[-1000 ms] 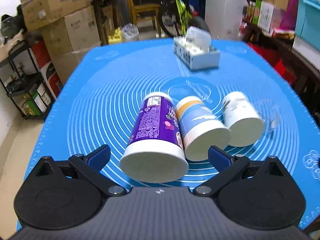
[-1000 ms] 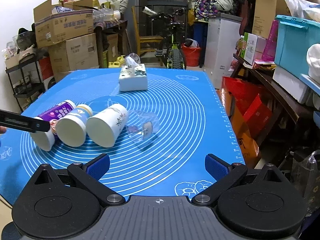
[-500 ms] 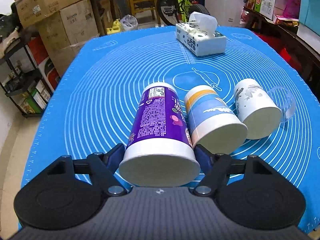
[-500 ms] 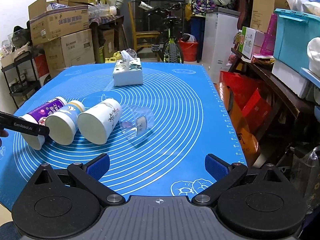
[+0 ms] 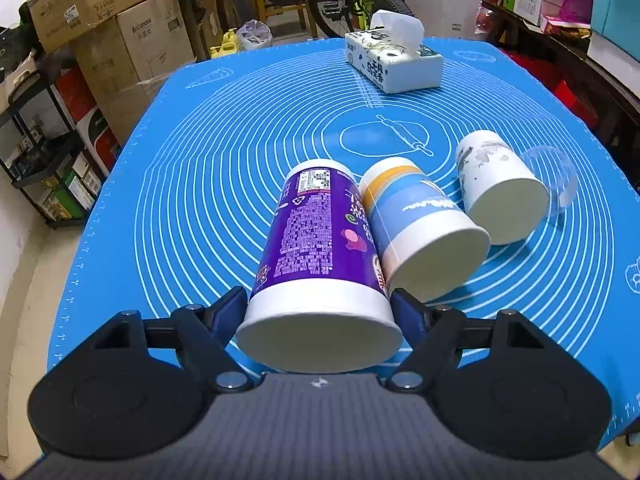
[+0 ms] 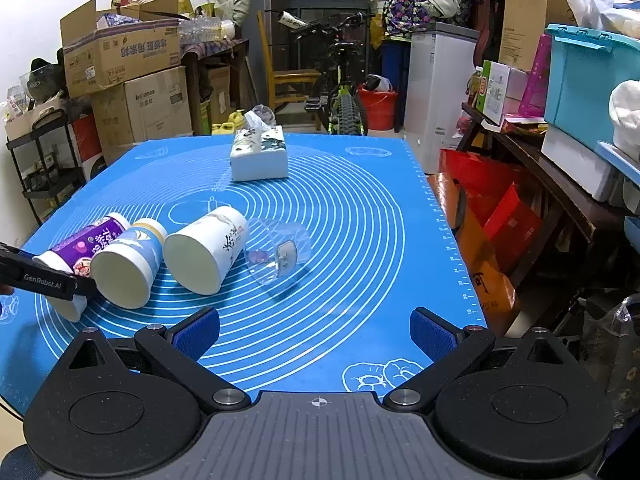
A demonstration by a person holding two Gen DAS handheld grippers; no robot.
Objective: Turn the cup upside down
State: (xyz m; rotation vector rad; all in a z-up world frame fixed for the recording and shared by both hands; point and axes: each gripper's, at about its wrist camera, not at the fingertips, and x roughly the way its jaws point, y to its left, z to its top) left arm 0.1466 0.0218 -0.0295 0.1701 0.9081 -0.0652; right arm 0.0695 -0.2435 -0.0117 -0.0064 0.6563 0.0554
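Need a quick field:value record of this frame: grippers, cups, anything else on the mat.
left gripper: closed on the wide rim end of the purple cup
right gripper: open, holds nothing, apart from the cups
purple cup: on its side, mouth toward the left wrist camera
blue-and-white cup: on its side, right next to the purple cup
white cup: on its side
clear plastic cup: on its side, beside the white cup
tissue box: far part of the blue mat
task state: no cup upside down yet
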